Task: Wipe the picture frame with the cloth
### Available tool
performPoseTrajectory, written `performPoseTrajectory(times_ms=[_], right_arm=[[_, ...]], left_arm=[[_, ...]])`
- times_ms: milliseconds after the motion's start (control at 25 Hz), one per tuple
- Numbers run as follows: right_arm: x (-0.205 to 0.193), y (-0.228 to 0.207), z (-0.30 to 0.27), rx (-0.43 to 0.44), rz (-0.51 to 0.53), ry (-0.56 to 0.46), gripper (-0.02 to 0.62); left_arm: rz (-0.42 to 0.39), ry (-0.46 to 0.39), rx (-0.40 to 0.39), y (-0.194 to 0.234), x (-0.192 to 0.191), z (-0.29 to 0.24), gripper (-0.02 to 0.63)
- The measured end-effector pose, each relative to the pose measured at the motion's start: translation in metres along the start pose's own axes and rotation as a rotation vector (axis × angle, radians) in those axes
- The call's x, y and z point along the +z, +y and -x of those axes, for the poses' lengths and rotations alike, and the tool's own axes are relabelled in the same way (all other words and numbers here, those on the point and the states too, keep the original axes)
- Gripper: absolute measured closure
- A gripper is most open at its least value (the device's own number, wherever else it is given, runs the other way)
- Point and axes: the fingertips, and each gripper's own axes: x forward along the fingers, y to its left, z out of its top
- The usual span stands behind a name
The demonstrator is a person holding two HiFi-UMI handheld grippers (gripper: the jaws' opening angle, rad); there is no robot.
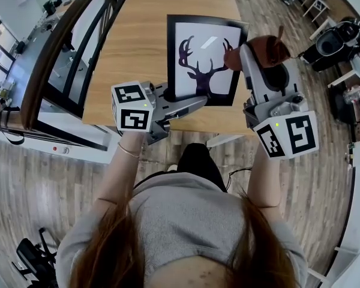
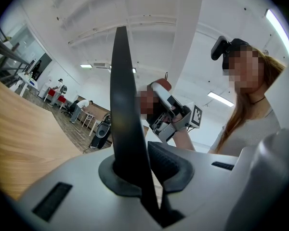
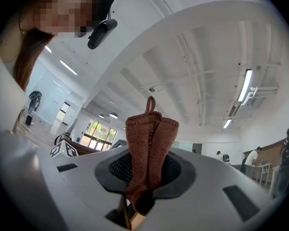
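The picture frame (image 1: 204, 59) is black with a white mat and a dark antler silhouette. It faces the head camera above the wooden table (image 1: 132, 53). My left gripper (image 1: 195, 102) is shut on its lower left edge. In the left gripper view that edge is a dark upright strip (image 2: 125, 114) pinched between the jaws (image 2: 144, 177). My right gripper (image 1: 246, 56) is shut on a rust-brown knitted cloth (image 1: 265, 50), which sits at the frame's upper right edge. In the right gripper view the cloth (image 3: 149, 143) stands bunched up out of the jaws (image 3: 144, 177).
A dark railing with glass panels (image 1: 66, 47) runs along the table's left side. A black and grey chair (image 1: 336, 41) stands on the wood floor at the right. The person's torso fills the lower head view.
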Motion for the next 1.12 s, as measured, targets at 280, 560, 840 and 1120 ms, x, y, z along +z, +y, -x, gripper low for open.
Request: performPoseTrajectory(times_ms=[280,560,840,1120], right_arm=[[-0.024,0.016,0.017,0.030,-0.033,0.066,0.499],[-0.051,0.026,0.032,0.043,-0.089,0.128,0.499],[-0.070,0.035,0.042,0.053,-0.122,0.181,0.499],[-0.080,0.037,0.045,0.048,-0.144,0.205,0.499]], left_arm=[[0.022,-0.017,0.001,0.001,0.001,0.000,0.558],[0.017,-0.014,0.020,0.003,0.002,0.000,0.558],[0.029,-0.020,0.026,0.003,0.002,0.001,0.560],[0.039,-0.014,0.022,0.006,0.000,0.001,0.560]])
